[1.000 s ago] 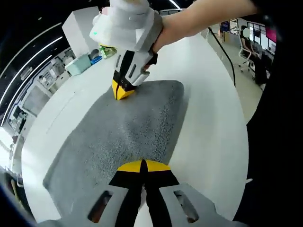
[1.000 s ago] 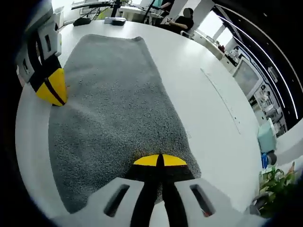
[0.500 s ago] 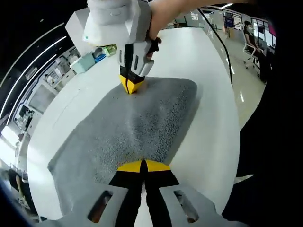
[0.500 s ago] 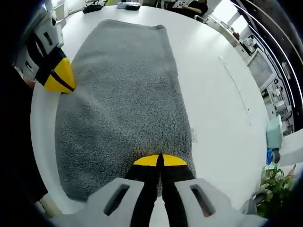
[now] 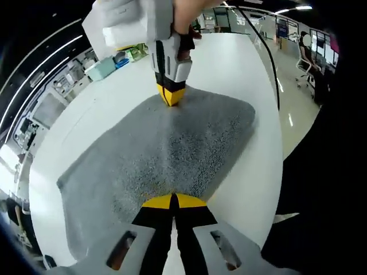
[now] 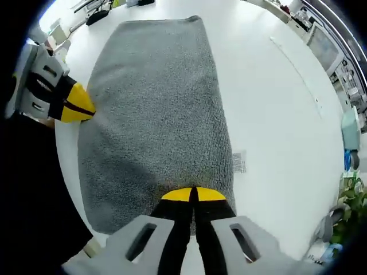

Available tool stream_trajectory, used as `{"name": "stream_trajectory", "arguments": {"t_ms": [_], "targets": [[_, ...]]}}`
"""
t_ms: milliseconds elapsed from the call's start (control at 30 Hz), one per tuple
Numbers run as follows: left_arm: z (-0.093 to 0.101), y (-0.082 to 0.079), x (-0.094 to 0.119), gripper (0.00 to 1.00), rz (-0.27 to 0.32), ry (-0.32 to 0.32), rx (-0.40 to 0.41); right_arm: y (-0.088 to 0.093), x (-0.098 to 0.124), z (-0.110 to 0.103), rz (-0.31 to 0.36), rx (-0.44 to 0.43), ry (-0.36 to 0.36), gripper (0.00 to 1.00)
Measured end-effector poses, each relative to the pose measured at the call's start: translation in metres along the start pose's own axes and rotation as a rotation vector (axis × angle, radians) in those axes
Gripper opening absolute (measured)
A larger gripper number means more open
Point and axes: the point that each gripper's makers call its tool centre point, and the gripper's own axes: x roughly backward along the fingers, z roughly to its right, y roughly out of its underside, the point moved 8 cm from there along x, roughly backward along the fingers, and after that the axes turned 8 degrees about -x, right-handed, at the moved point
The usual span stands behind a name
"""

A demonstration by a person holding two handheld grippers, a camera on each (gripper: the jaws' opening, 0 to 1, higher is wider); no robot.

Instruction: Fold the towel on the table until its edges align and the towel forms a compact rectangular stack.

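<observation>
Pinching grey towel (image 5: 166,152) at near edge: left gripper (image 5: 174,200), jaws closed together on the fabric, yellow tips meeting with towel pile bunched just above them. Same towel also pinched by right gripper (image 6: 193,195), jaws closed on the edge nearest its own camera, yellow tips touching, fabric right at the tips.

Seen from left gripper view: right gripper (image 5: 171,94) coming in from the top, held by a person's hand (image 5: 186,14), yellow tips down on the towel's far edge. Seen from right gripper view: left gripper (image 6: 74,106) at the left side, yellow tip at the towel's long edge, near one corner.

Lying mostly flat on white round table (image 6: 275,97), spread as one long rectangle, not folded. Slight lift and wrinkle in the fabric next to each grip point. Small white care label (image 6: 239,162) sticking out at the towel's side edge, just beside right gripper.

Farther out in right gripper view: dark items (image 6: 97,12) at the table's far end, beyond the towel's far short edge. Light teal box (image 5: 103,67) beyond the table edge in left gripper view, near shelving. Dark cable (image 5: 268,63) running across the table's right part in left gripper view, well apart from the towel.
</observation>
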Motion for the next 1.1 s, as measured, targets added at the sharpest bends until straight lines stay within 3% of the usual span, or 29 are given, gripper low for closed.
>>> {"name": "stream_trajectory", "arguments": {"t_ms": [233, 333, 467, 767, 900, 1100], "targets": [[-0.001, 0.001, 0.001, 0.01, -0.029, 0.008, -0.011, 0.002, 0.001, -0.006, -0.080, -0.012, -0.029, 0.00], [-0.001, 0.002, 0.002, 0.01, -0.065, -0.006, -0.079, 0.003, 0.001, -0.009, -0.108, -0.037, -0.042, 0.00], [-0.003, 0.003, 0.003, 0.01, -0.085, -0.011, -0.093, 0.007, 0.002, -0.013, -0.125, -0.088, -0.075, 0.00], [-0.010, 0.008, 0.004, 0.01, -0.080, -0.013, -0.041, 0.018, 0.004, -0.017, -0.075, -0.158, -0.122, 0.00], [-0.016, 0.012, 0.004, 0.01, -0.078, -0.012, 0.017, 0.022, 0.005, -0.022, -0.053, -0.180, -0.147, 0.00], [-0.019, 0.016, 0.003, 0.01, -0.066, -0.013, 0.069, 0.025, 0.006, -0.027, -0.021, -0.153, -0.159, 0.00]]}}
